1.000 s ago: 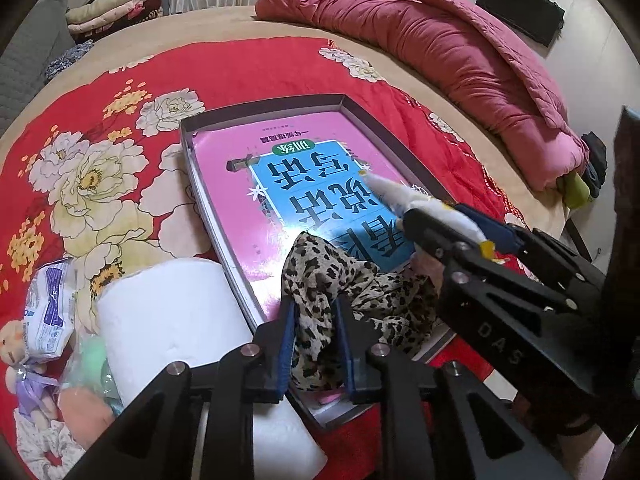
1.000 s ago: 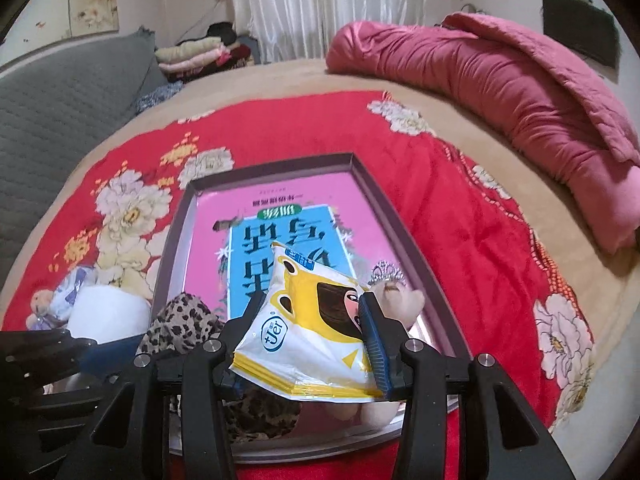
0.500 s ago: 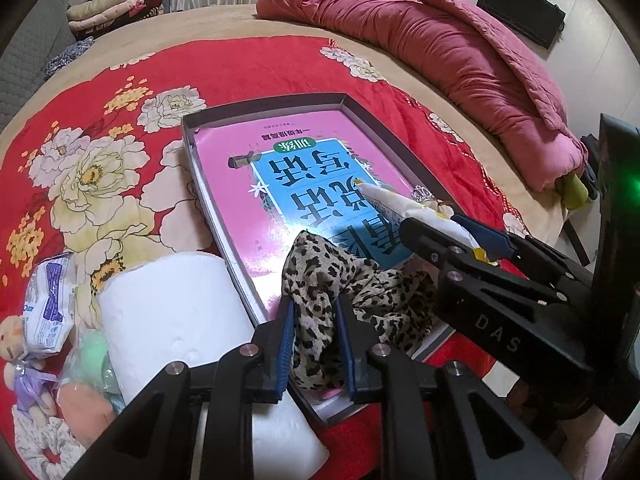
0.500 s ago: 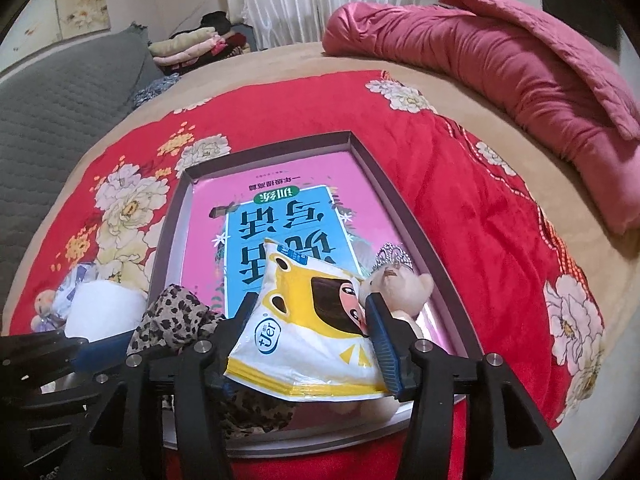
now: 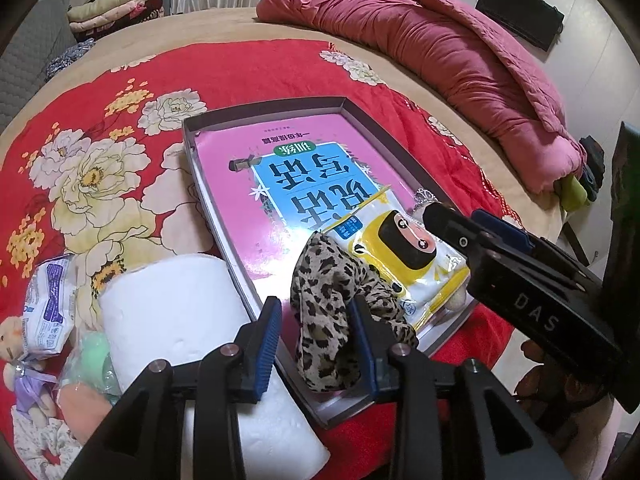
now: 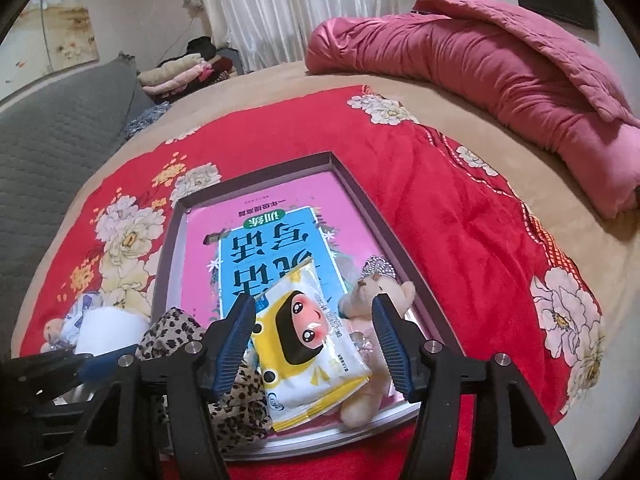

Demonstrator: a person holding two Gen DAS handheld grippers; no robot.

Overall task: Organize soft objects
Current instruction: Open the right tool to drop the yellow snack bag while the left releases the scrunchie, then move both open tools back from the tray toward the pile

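Shallow grey cardboard tray: we see a leopard-print cloth, a yellow-and-white wipes packet and a beige teddy bear inside.
Left gripper: our jaws are opening, astride the cloth.
Right gripper: our jaws are opening, the packet loose between them.

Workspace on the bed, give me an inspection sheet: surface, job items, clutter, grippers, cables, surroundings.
Surface: red floral blanket on a bed.
Job's things: tray holding a book, leopard cloth, yellow packet, and a teddy under the packet.
Clutter: paper roll, tissue pack, small toys beside the tray.
Grippers: left gripper opening around the cloth; right gripper opening over the packet.
Cables: nothing seen.
Surroundings: pink quilt, folded clothes, curtain.
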